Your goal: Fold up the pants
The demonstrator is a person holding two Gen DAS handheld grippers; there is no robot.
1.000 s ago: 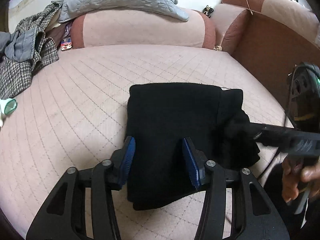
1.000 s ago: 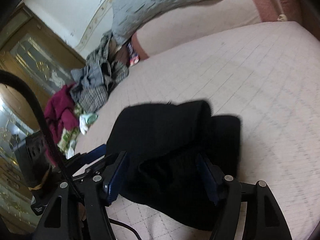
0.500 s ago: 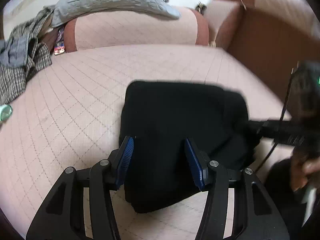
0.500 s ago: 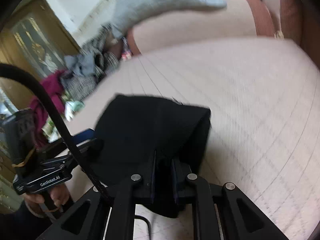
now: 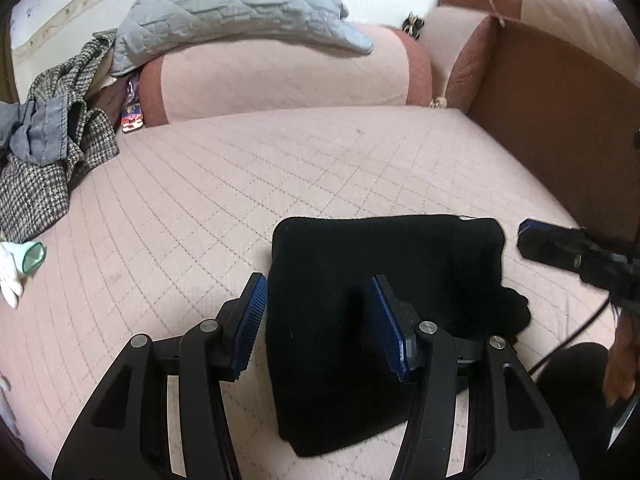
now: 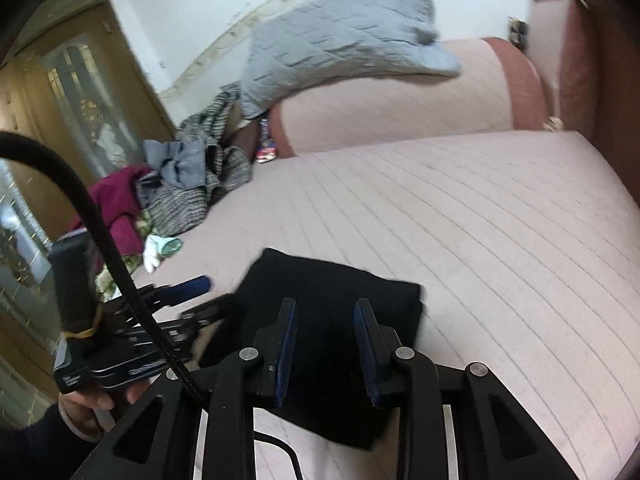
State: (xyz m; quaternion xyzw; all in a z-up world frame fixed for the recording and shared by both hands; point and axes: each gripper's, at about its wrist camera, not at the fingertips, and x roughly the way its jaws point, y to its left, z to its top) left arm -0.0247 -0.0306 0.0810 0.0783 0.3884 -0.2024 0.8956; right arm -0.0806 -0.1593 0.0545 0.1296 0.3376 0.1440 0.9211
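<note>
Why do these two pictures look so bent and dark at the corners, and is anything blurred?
Left wrist view: a fisheye lens bows the pink quilted bed and blackens the corners; the black pants show almost no detail, and the right gripper is smeared. Right wrist view: same bending, with the quilt lines streaked by motion blur and the grey blanket soft.

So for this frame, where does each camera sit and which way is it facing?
Left wrist: on the left gripper, low over the folded black pants, facing the bolster; right gripper at right.
Right wrist: on the right gripper, facing the pants and clothes pile; left gripper at left.
Shared: pants, bolster, grey quilt.
</note>
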